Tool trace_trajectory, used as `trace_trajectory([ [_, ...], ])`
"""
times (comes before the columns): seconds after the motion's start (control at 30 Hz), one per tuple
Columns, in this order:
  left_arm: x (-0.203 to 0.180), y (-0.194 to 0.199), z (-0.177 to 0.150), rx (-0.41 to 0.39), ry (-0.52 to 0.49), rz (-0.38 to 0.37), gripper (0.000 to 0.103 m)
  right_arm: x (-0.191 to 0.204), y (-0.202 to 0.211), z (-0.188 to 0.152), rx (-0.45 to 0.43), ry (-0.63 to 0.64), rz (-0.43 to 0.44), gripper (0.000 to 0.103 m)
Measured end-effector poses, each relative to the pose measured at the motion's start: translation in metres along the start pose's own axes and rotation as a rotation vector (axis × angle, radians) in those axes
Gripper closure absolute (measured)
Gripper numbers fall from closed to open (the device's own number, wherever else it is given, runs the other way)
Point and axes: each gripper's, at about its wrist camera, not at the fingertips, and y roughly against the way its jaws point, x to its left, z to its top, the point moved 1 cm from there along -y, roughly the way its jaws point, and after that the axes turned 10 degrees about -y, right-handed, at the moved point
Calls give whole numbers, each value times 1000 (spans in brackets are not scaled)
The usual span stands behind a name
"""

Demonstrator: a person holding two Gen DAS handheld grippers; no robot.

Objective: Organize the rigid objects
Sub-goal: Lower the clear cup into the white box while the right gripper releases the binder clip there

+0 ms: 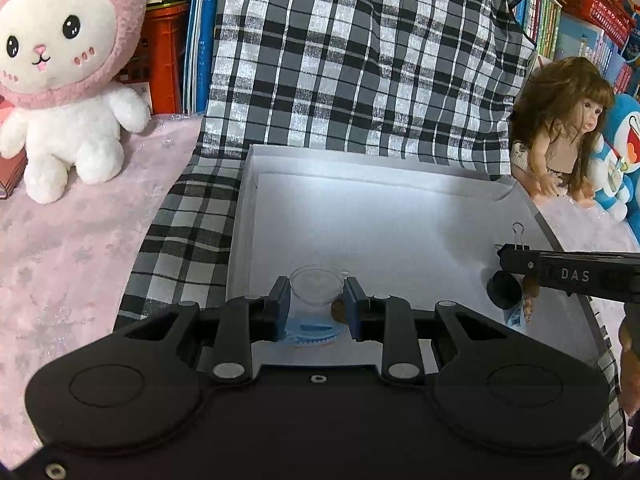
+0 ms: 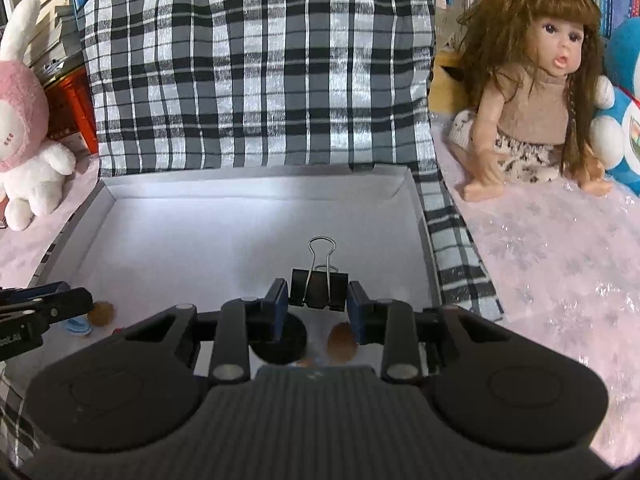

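Left fingers point(image 1: 316, 304) clenched on a small clear cup point(image 1: 316, 289), right fingers point(image 2: 318, 300) grasping a black binder clip point(image 2: 319, 289), both over the white box point(image 2: 256, 188), walnut point(image 2: 341, 342) lying inside.

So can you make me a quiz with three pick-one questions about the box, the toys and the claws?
1. Where does the pink and white bunny sit?
A. in the box
B. left of the white box
C. on the doll's lap

2. What colour is the binder clip?
A. black
B. red
C. green

3. What is the left claw doing?
A. holding a small clear cup
B. holding the doll
C. holding nothing

Answers: B, it sits on the pink cloth beside the box; A, its body is black with silver handles; A, the cup sits pinched between its fingers.
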Motion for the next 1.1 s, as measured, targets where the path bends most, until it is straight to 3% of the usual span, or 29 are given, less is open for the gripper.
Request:
trace_trajectory([
  [0.4,0,0,-2,-10,3,8,75,1,-1,-1,49,-7,-7,63],
  [0.6,-1,1,-3,-16,-4,12,65,1,-1,-2,62,-9,-4,60],
  [0.67,-1,1,-3,-13,-2,9,62,0,0,-2,63,-16,-4,48],
  [1.1,-6,36,-6,-67,-25,6,51,-2,37,-8,2,-7,43,40],
])
